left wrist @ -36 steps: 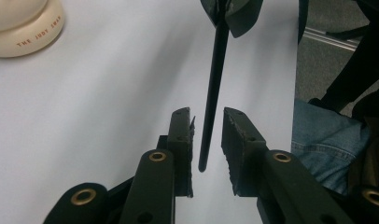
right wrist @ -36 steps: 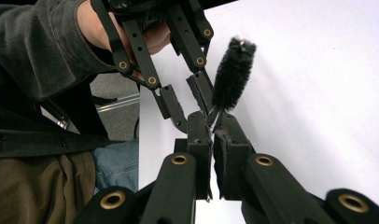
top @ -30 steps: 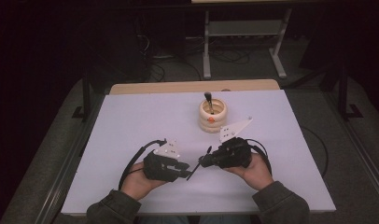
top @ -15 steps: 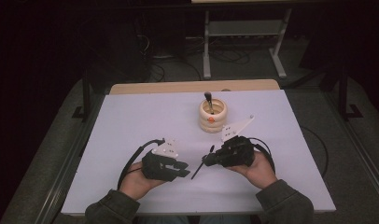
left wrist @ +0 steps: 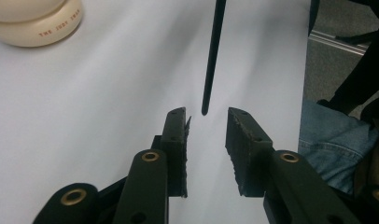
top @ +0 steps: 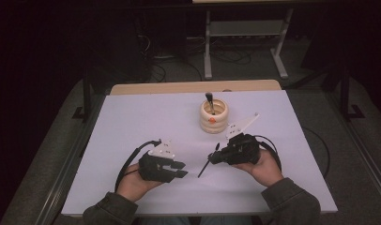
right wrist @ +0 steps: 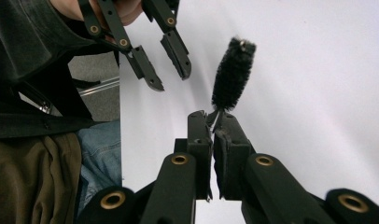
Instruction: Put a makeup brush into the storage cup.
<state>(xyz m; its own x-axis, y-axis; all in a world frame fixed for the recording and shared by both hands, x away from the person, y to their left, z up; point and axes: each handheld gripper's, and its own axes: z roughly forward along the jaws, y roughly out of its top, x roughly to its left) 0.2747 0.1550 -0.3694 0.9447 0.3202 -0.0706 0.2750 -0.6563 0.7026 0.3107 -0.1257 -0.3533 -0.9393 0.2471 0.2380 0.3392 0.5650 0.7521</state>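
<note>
The slim black bristle brush hangs from my right gripper over the white table, near the cream ribbed ceramic cup. In the left gripper view, my left gripper has just been opening, nothing between its jaws, awaiting the handle tip. In the right gripper view, my pads pinch the wire stem, bristles free.

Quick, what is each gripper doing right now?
Left gripper: fingers just opening, holding nothing.
Right gripper: shut on the black brush.

Black brush, cream holder
</note>
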